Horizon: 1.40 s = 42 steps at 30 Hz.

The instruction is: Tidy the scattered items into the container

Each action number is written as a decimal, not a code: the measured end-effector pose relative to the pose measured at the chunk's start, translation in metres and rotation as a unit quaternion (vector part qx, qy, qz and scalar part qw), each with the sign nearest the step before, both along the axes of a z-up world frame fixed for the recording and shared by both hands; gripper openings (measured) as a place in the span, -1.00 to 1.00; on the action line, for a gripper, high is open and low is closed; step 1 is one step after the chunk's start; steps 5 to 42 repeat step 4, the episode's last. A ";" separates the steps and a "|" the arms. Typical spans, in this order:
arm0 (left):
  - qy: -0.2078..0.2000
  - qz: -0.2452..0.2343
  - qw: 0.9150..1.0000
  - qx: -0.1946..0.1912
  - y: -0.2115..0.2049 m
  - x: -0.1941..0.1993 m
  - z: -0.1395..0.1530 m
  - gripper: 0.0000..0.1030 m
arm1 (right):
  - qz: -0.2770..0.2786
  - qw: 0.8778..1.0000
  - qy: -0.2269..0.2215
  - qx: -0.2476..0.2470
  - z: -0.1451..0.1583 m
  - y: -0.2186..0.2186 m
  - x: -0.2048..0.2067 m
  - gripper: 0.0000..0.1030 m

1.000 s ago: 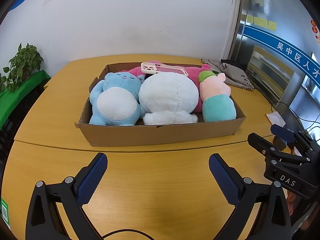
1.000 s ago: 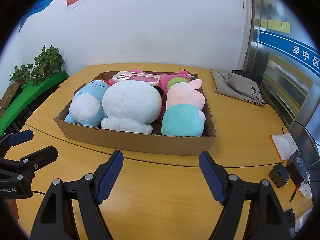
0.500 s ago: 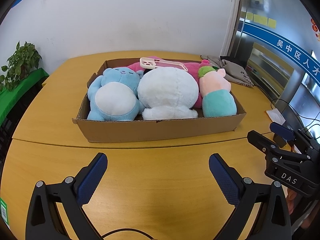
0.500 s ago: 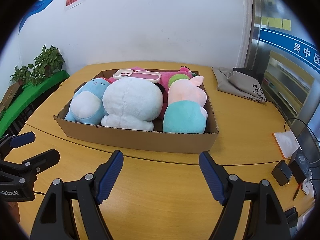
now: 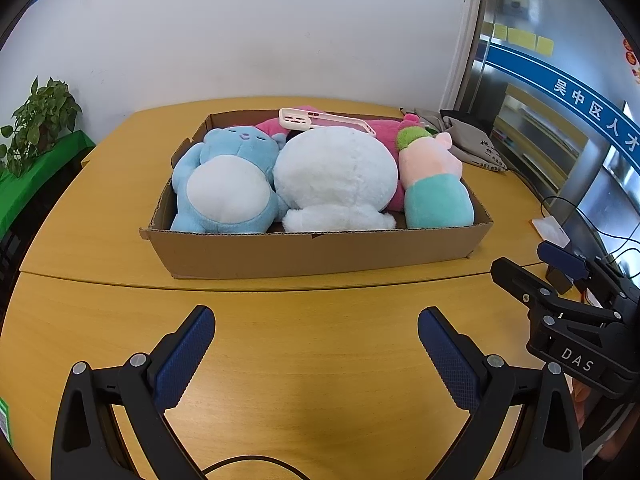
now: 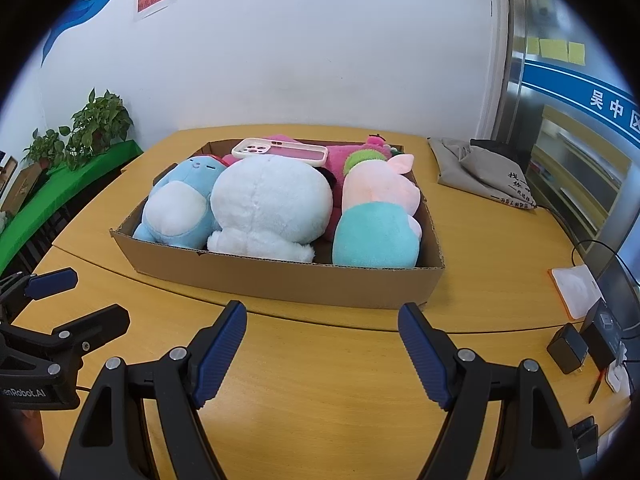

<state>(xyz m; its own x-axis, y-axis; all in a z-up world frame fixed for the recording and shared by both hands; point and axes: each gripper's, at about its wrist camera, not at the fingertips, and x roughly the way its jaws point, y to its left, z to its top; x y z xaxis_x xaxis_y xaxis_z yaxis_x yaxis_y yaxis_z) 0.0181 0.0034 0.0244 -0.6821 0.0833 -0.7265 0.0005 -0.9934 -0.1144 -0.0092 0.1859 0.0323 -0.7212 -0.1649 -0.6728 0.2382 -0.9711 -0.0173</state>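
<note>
A shallow cardboard box sits on the yellow wooden table. Inside lie a blue plush, a round white plush, a pink-and-teal plush and a magenta plush at the back. A white-and-pink phone case rests on top. My left gripper hovers open over bare table in front of the box, nothing between its fingers. My right gripper is open too, also in front of the box.
A grey cloth bag lies on the table right of the box. Chargers and cables crowd the right edge beside a white-and-orange pad. Potted plants stand on a green shelf to the left. A white wall is behind.
In the left wrist view the box has slid slightly lower and nearer; the camera tipped a little. Both grippers stay open with nothing held.
</note>
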 end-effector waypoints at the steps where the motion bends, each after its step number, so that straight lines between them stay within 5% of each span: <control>1: -0.001 0.000 1.000 0.000 0.000 0.000 -0.001 0.99 | 0.001 1.000 -0.001 0.000 -0.001 -0.001 0.000 0.52; 42: -0.001 -0.001 1.000 -0.004 0.002 0.000 -0.002 0.99 | 0.003 1.000 -0.003 0.000 -0.003 -0.002 -0.001 0.52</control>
